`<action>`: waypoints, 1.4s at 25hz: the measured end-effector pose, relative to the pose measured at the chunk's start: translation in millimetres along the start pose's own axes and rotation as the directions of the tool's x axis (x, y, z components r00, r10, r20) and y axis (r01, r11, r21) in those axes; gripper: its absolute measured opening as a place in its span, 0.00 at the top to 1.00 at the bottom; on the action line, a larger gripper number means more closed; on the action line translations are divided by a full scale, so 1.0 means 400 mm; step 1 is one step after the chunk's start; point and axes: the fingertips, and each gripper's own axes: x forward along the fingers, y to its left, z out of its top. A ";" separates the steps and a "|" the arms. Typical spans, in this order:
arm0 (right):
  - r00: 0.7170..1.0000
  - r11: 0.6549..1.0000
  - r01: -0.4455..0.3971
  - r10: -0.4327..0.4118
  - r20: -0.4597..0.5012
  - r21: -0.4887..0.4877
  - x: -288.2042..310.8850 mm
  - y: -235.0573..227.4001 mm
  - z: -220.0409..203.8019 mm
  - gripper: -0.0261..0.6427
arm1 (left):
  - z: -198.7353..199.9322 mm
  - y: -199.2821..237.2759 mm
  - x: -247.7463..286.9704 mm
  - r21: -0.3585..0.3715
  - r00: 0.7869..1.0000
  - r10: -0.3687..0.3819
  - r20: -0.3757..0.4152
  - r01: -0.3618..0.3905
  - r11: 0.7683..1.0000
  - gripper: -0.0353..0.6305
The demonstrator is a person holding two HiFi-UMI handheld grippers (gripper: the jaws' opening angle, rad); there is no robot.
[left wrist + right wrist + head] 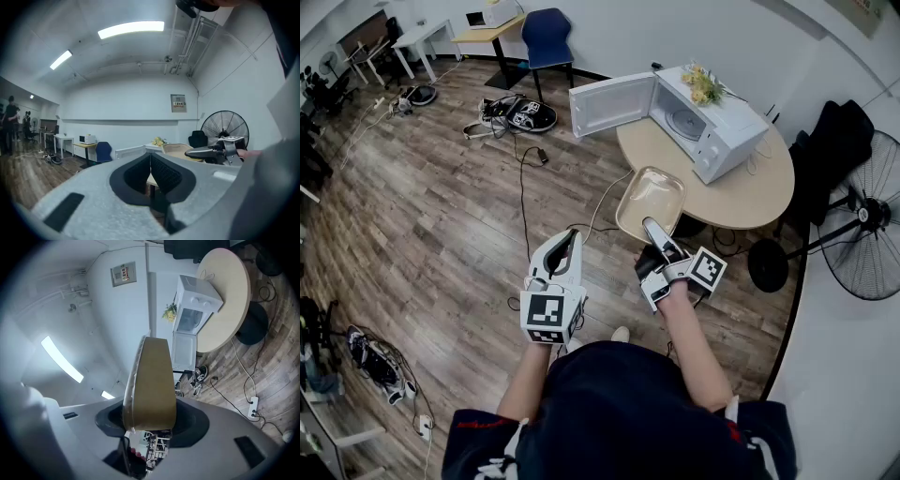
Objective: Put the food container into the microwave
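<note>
The tan food container point(652, 199), with a clear lid, hangs in front of the round table's point(759, 192) near edge, and my right gripper point(654, 228) is shut on its near rim. In the right gripper view the container point(151, 380) stands edge-on between the jaws. The white microwave point(712, 120) stands on the table with its door point(611, 103) swung open to the left; it shows as the microwave point(192, 317) beyond the container. My left gripper point(569, 242) is held level to the left over the floor. Its pads point(161, 172) meet with nothing between them.
Yellow flowers point(703, 86) lie on top of the microwave. A standing fan point(865, 223) and a dark chair point(836, 141) are at the right. A blue chair point(546, 36), shoes point(523, 112) and cables point(525, 187) are on the wooden floor at the left.
</note>
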 end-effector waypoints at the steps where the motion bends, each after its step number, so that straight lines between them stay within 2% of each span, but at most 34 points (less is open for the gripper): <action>1: 1.000 1.000 0.005 -0.005 -0.001 -0.007 -0.002 -0.002 0.003 0.64 | -0.003 -0.003 0.002 -0.001 1.000 0.001 -0.002 -0.001 1.000 0.92; 22: 0.996 0.999 0.016 -0.013 -0.090 0.029 -0.023 -0.085 0.090 0.64 | -0.043 -0.117 0.105 0.002 0.998 0.027 -0.050 -0.027 1.000 0.92; 28: 0.996 0.999 0.019 -0.015 -0.090 0.045 -0.010 -0.103 0.120 0.64 | -0.045 -0.123 0.143 0.003 0.998 0.027 -0.063 -0.027 1.000 0.92; 35: 0.995 0.999 0.017 -0.012 -0.095 0.048 0.072 -0.118 0.139 0.64 | -0.059 -0.068 0.209 0.003 0.997 0.018 -0.075 -0.018 1.000 0.92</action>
